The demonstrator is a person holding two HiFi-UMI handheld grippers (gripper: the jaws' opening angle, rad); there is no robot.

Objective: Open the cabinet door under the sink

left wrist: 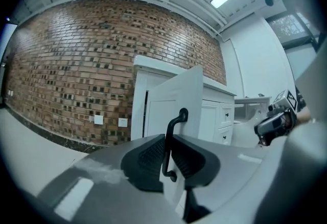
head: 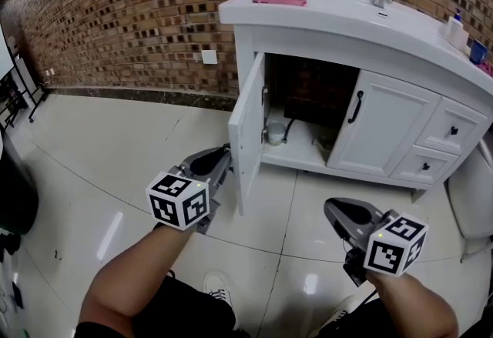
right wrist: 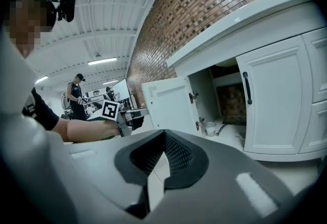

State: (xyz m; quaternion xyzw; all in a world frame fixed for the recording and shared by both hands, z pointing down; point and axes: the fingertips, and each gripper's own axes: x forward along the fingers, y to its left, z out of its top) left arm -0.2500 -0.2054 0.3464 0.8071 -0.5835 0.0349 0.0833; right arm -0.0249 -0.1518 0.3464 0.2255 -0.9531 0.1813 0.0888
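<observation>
under sink (head: pixel 327 7), left gripper (left wrist: pixel 168 138) clamps handle (left wrist: pixel 171 124) of open cabinet door (left wrist: pixel 185 90); right gripper (right wrist: pixel 164 138) closed, empty.

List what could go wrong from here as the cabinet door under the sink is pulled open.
1. The left tool pinches only the thin black door handle; it might slip out.
2. The cabinet door already stands wide open; pulling further could strain its hinges.
</observation>
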